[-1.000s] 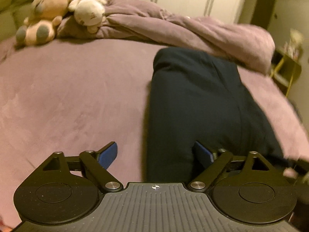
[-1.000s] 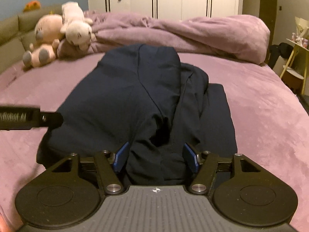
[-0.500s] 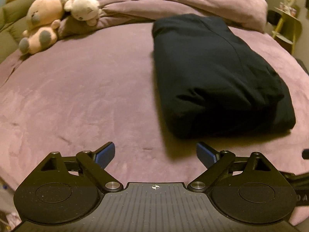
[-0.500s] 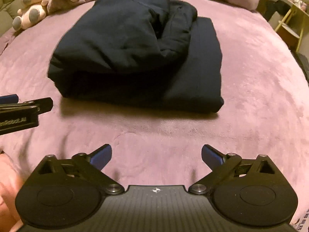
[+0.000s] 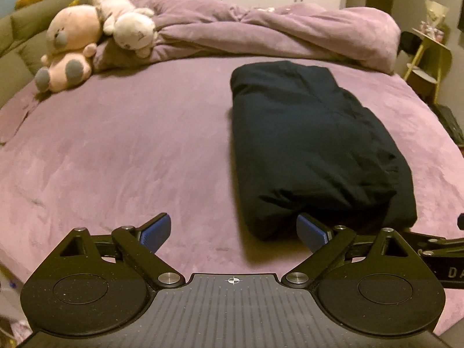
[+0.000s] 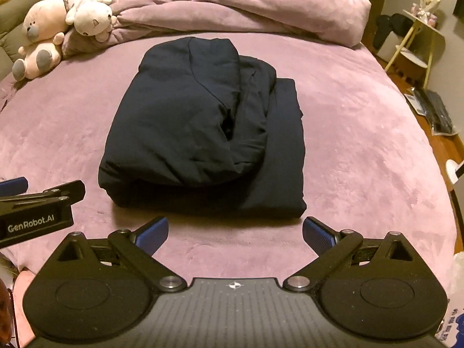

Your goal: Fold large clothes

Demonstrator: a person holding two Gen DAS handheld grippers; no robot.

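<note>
dark garment (image 6: 203,127) sat folded into a chunky bundle on the purple bed (image 6: 362,145), just ahead of both claws. starting at the right gripper (image 6: 235,233): its blue-padded fingers (image 6: 152,233) were spread wide with nothing between them, hovering over bare bedspread right in front of the bundle's near edge, not touching it. from that claw the garment lay dead centre, a puffy upper layer stacked on a flatter layer that stuck out on the right side.

left gripper (image 5: 233,232) was spread wide too, holding nothing. its right finger (image 5: 311,232) was right up against the near end of the garment (image 5: 304,133); couldn't tell if it actually touched. from this claw the bundle ran forward and off to the right, bare bed in front of the left finger. in the right wrist view the left gripper (image 6: 37,203) poked in at the left edge, beside the bundle's near left corner.

further out, a rumpled purple duvet (image 6: 246,8) was heaped along the far side of the bed. far left of both claws, a pink teddy (image 5: 69,43) and a white plush (image 5: 130,26) leaned against it. a small yellow side table (image 6: 417,37) stood off the bed's far right.
</note>
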